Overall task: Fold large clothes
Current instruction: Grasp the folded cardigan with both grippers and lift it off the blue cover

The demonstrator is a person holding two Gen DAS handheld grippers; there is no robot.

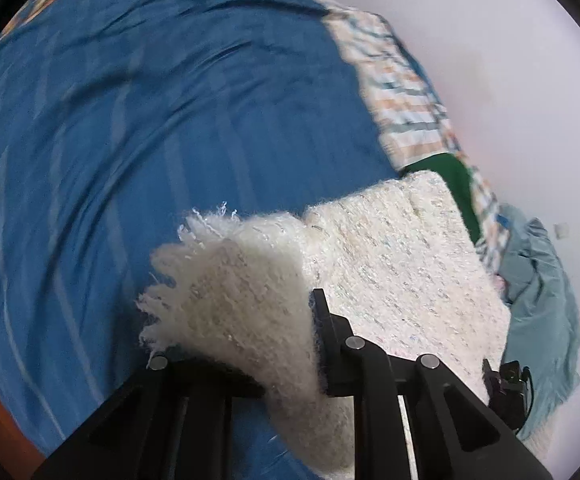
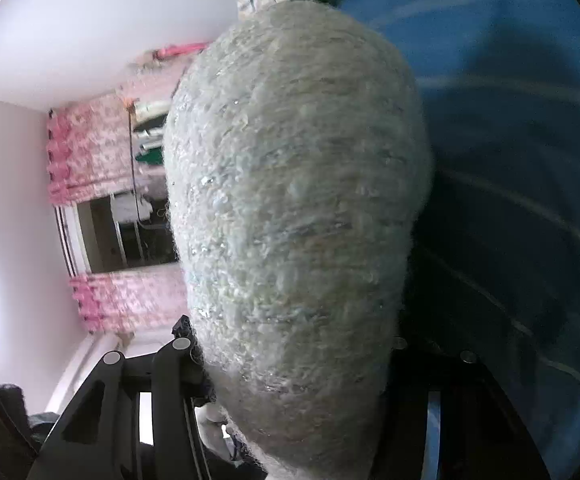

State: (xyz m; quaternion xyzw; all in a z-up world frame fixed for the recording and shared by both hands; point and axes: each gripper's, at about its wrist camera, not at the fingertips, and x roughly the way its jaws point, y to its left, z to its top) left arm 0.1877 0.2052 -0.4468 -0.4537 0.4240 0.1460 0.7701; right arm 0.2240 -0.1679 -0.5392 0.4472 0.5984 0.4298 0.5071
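over blue bedsheet [image 1: 129,140], left gripper [image 1: 290,340] pinching white shawl [image 1: 390,260] fringe edge, right jaws unclear

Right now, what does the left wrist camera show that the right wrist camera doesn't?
Only the left view shows the fringe of the white knit, a teal cloth at the right, and the left hand-held gripper shut on the knit. Only the right view shows pink curtains around a window, with the knit draped between the right hand-held gripper's fingers. Both show the knit, the blue sheet, a white wall and a green patch.
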